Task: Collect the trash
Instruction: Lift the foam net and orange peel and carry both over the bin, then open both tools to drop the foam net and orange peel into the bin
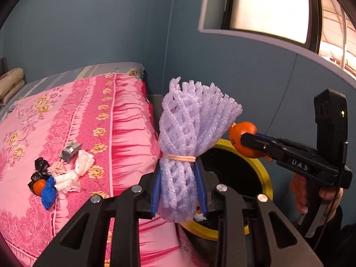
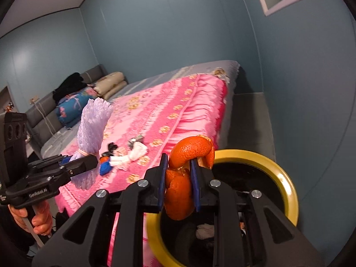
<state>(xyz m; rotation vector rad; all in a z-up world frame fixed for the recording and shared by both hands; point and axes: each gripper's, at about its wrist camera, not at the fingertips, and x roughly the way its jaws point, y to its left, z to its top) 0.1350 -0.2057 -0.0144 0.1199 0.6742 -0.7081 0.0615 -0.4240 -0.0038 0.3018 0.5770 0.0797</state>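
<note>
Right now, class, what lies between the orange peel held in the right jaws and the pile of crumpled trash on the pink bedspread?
Only bare pink floral bedspread separates the orange peel from the crumpled trash pile, as the right wrist view shows.

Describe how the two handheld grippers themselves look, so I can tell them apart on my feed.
Both are matte black plastic pistol-grip frames with silver bolts and blue pads. The left gripper has white "GenRobot.AI" lettering on its side; the right gripper shows white "DAS". Each carries a black block with round holes. Sleeves look dark.
</note>
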